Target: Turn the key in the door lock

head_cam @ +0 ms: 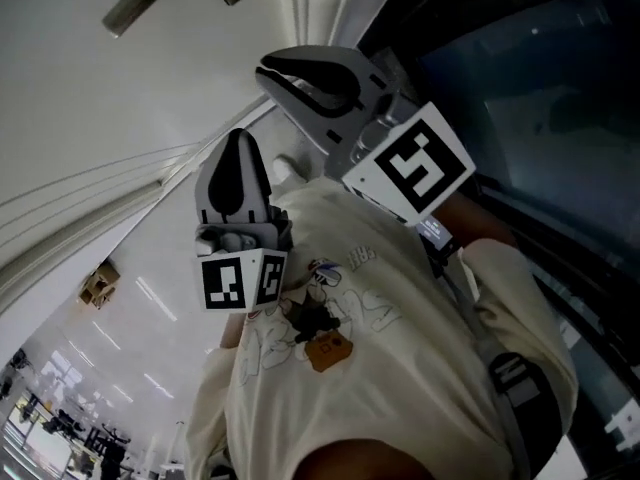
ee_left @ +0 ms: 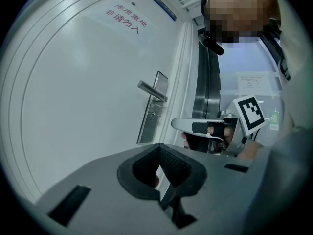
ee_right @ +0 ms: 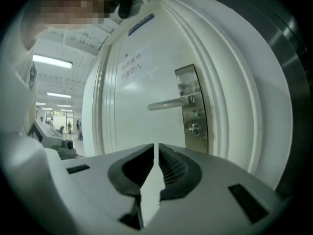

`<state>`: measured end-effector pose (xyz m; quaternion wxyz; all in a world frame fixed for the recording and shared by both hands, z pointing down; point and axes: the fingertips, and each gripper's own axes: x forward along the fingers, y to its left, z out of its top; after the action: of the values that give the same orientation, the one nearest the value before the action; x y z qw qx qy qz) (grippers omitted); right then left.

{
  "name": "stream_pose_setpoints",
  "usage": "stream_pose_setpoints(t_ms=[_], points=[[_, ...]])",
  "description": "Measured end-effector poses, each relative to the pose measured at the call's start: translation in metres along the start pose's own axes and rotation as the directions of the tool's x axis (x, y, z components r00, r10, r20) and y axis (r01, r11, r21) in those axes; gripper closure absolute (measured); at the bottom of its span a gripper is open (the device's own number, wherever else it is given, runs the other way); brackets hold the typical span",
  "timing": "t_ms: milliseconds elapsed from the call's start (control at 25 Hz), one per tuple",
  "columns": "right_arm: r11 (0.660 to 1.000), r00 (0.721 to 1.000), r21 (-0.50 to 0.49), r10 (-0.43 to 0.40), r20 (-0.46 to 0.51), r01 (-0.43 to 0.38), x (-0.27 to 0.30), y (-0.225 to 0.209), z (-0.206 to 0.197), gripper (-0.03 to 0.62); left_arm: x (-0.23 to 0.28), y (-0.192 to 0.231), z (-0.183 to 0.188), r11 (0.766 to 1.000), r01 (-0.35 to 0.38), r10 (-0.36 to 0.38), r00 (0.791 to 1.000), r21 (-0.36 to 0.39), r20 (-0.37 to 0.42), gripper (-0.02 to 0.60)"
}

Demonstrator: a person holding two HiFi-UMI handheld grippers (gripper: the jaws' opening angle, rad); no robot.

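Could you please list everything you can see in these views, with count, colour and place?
door: one, white, fills both gripper views
lock plate: one, silver, at the door's edge
lever handle: one, silver, level, on the plate's upper part
key: one, metal, in the keyhole below the handle; too small for detail
lettering: one block, red, high on the door
plaque: one, blue, above the door
paper notice: one, white, right of the door in the left gripper view
shirt: one, cream, printed, on the person
left hand-held gripper: one, grey, black-and-white marker cube; jaws together, empty
right hand-held gripper: one, grey, same cube; jaws a thin slit apart, empty
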<state>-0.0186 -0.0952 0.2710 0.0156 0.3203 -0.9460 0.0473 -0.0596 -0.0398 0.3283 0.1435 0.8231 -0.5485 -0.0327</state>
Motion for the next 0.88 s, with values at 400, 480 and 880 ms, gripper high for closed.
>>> stream_pose_setpoints(t_ms=[400, 480, 880], points=[[0.849, 0.952, -0.461, -0.305, -0.032, 0.257, 0.023, -0.055, 0.014, 0.425, -0.007, 0.0, -0.001, 1.0, -0.013, 0.013, 1.0, -0.003, -0.008, 0.575], [0.836, 0.948, -0.477, -0.317, -0.015, 0.272, 0.033, -0.063, 0.018, 0.408, -0.009, 0.002, -0.004, 1.0, -0.022, 0.022, 1.0, -0.008, -0.012, 0.575], [0.972, 0.977, -0.098, -0.212, 0.015, 0.212, 0.017, -0.045, 0.011, 0.57, -0.014, 0.014, -0.004, 0.998, -0.059, 0.059, 0.998, -0.024, -0.003, 0.575]])
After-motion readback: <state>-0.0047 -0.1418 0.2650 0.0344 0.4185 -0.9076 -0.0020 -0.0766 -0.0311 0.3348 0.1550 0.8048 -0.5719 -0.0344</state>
